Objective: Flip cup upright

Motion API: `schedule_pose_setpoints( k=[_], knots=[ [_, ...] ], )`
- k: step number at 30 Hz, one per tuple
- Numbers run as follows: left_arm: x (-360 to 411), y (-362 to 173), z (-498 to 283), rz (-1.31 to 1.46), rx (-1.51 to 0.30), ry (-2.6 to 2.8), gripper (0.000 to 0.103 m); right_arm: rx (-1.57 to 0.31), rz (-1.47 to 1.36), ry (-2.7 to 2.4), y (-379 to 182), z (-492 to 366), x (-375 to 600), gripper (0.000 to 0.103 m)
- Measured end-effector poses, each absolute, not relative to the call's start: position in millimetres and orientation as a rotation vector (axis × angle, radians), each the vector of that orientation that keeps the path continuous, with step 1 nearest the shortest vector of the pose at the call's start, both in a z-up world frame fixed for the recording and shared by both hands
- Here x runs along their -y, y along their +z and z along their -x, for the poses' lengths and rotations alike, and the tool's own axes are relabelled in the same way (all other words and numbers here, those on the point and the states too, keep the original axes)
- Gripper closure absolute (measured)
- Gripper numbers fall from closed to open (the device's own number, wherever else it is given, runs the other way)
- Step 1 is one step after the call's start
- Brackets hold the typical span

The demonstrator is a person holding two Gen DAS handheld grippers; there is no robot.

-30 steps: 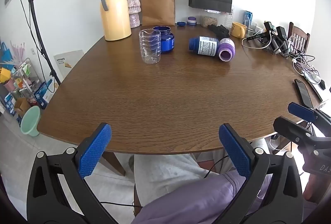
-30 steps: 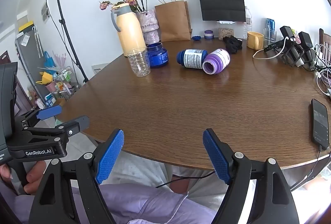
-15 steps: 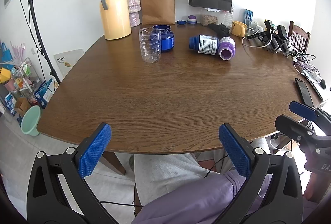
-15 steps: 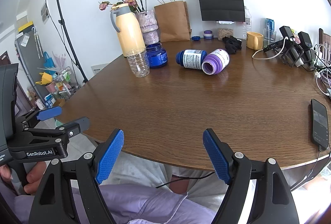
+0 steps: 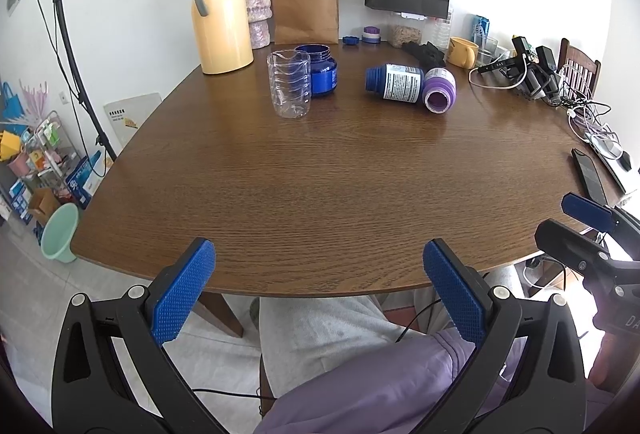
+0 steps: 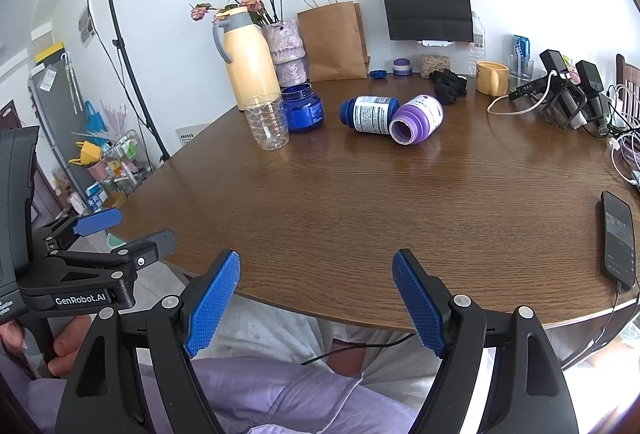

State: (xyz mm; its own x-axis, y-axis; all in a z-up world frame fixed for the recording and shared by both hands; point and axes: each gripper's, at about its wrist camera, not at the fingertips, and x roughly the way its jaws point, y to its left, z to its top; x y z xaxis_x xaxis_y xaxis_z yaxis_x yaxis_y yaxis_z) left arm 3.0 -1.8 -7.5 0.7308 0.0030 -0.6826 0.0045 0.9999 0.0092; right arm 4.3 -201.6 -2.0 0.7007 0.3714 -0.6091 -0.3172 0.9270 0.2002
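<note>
Clear ribbed plastic cup (image 5: 289, 83) stood upright on wooden surface (image 5: 320, 173), 11 o'clock. Left claw (image 5: 316, 290), right claw (image 6: 316, 298) spread, empty; nothing shifted since earlier.

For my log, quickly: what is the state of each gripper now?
Left gripper: open, holding nothing.
Right gripper: open, holding nothing.
</note>
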Motion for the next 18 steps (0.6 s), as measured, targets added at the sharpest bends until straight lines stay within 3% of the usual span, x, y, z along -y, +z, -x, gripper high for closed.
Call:
schedule_pose_setpoints(
  k=[18],
  knots=[
    [1.4,-10.1,-3.3,-0.012,-0.754,0.0,0.0,-0.703,-0.085,0.386,-2.4,-5.0,200.7,0.021]
  ],
)
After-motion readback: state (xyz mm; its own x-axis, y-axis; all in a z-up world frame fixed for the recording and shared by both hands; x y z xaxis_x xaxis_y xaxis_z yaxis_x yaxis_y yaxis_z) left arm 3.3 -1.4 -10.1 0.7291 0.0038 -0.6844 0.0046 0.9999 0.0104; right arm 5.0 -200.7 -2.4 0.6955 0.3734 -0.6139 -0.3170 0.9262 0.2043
